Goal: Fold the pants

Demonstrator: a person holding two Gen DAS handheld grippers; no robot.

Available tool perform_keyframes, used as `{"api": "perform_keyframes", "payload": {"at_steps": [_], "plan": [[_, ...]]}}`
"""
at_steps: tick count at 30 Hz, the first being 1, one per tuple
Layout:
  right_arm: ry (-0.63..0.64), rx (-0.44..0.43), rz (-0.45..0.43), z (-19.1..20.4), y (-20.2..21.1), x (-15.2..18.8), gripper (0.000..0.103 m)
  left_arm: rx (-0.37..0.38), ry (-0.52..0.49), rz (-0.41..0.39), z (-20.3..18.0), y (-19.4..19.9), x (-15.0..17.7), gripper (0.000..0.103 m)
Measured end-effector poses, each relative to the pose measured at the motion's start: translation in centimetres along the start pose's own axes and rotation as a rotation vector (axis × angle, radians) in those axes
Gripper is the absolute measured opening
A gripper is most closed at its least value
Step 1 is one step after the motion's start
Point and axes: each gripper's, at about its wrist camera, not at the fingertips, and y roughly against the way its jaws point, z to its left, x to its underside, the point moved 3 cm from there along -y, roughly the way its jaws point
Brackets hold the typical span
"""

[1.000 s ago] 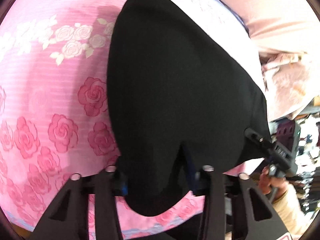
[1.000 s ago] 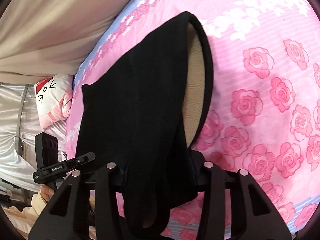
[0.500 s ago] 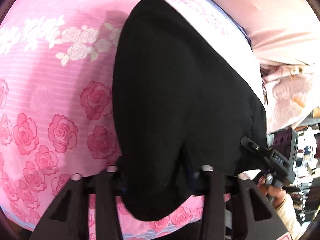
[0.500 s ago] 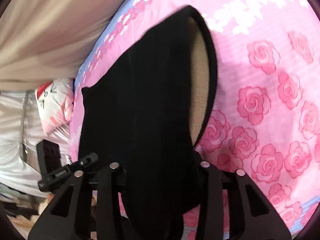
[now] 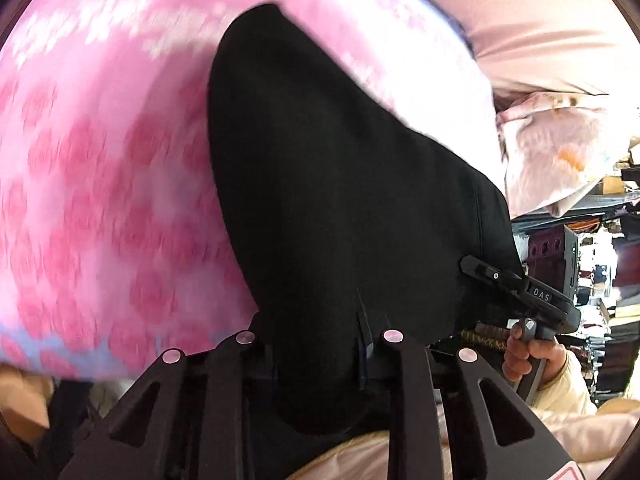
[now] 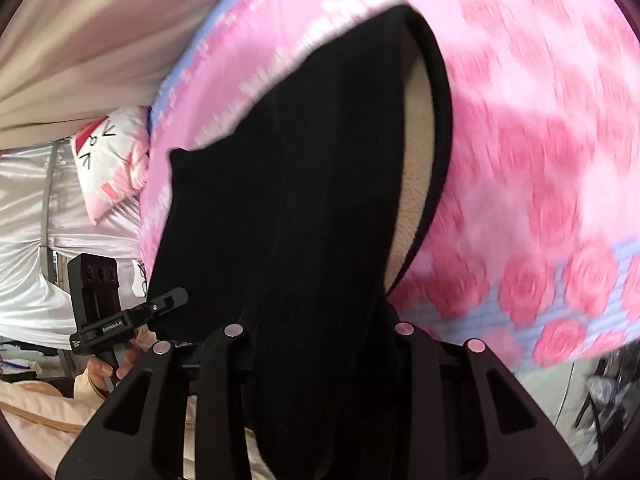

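1. Two grippers, each closed on the black pants [image 5: 340, 184]: left gripper [image 5: 316, 344] with jaws pressed into a bunched edge of the cloth, right gripper [image 6: 320, 332] likewise buried in the dark fabric, fingertips hidden by it.
2. Pants partly lifted, hanging from both grips, far end resting on the pink rose bedsheet [image 5: 100, 184]; beige lining [image 6: 416, 184] showing inside the open edge in the right wrist view.
3. Probably in the middle of carrying one end over for a fold; strong blur on the sheet, so exact height above the bed unclear.
4. For a clean fold: keep both grips level and the edge between them taut, lay the held end straight on the resting end, release only once the cloth lies flat.
5. Around: cat-print pillow [image 6: 108, 160] and beige curtain [image 6: 100, 40] at the bedside, well apart from the pants.
6. Possible trouble: bunched fabric in the jaws leaving wrinkles, lining turning outward.
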Motion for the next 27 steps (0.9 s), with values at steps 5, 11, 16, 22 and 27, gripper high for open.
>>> {"api": "perform_keyframes", "payload": {"at_steps": [5, 11, 16, 22, 27], "plan": [[-0.015, -0.003, -0.014, -0.1, -0.9, -0.8, 0.046, -0.045, 0.007, 0.009, 1.0, -1.5, 0.2, 0.025], [-0.027, -0.019, -0.009, 0.9, -0.5, -0.6, 0.036, -0.066, 0.066, 0.007, 2.0, -2.0, 0.6, 0.038], [-0.008, -0.062, -0.018, 4.5, 2.6, -0.3, 0.033, -0.025, 0.018, -0.016, 0.4, 0.4, 0.9, 0.022], [0.048, -0.115, 0.007, 9.6, 7.6, 0.4, 0.032, 0.036, -0.070, 0.012, -2.8, 5.8, 1.8, 0.021], [0.171, -0.107, -0.040, 14.3, 11.6, 0.2, 0.032, 0.060, -0.162, 0.004, -5.0, 11.0, 2.7, 0.021]]}}
